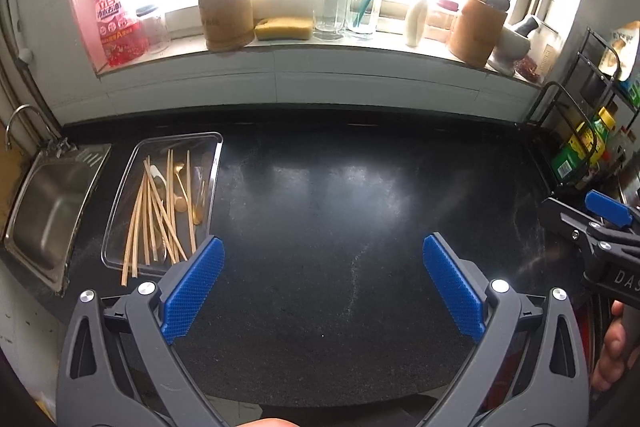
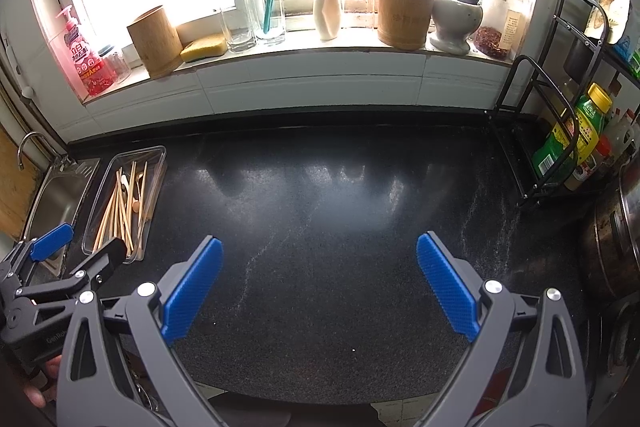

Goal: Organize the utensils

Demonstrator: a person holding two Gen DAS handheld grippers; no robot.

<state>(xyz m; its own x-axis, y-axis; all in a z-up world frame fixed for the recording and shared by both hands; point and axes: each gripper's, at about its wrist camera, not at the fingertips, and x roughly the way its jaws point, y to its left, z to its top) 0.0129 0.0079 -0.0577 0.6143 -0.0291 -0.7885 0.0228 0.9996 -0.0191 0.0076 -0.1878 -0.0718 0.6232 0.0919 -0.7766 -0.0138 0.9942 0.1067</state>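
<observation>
Left gripper (image 1: 323, 285): grey frame, blue ribbed pads, spread wide over bare counter at lower centre of the left wrist view; nothing held. Also seen at lower left of the right wrist view, with raised lettering "GenRob…" partly readable on its body.
Right gripper (image 2: 319, 285): same grey-and-blue build, spread wide, nothing between the pads; hung above the counter at lower centre of its own view. Showed at the right edge of the left wrist view, white letters "DAS" cut off by the frame.
Clear rectangular plastic tray (image 1: 120, 227): lay at left centre of the left wrist view, just beside the steel sink (image 1: 48, 215).
Wooden chopsticks (image 1: 150, 217): heaped loosely in the tray, some ends poking over its near rim.
Gold-coloured spoons (image 1: 186, 189): mixed among the chopsticks, count not clear.
Black speckled stone counter (image 2: 340, 207): filled the middle of both views.
Empty bamboo cylinder holder (image 2: 154, 41): stood upright on the windowsill, upper left of the right wrist view.
Second bamboo holder (image 2: 404, 11): upper right on the sill, filled with dark spoons; faint stamp unreadable.
Pink pump bottle (image 1: 114, 15): upper left, Chinese label, large "A" legible.
Yellow sponge (image 1: 284, 28): on the sill, touching the empty holder's side or just beside it.
Green-labelled bottle (image 2: 576, 135): in the black wire rack at right; writing too small.
</observation>
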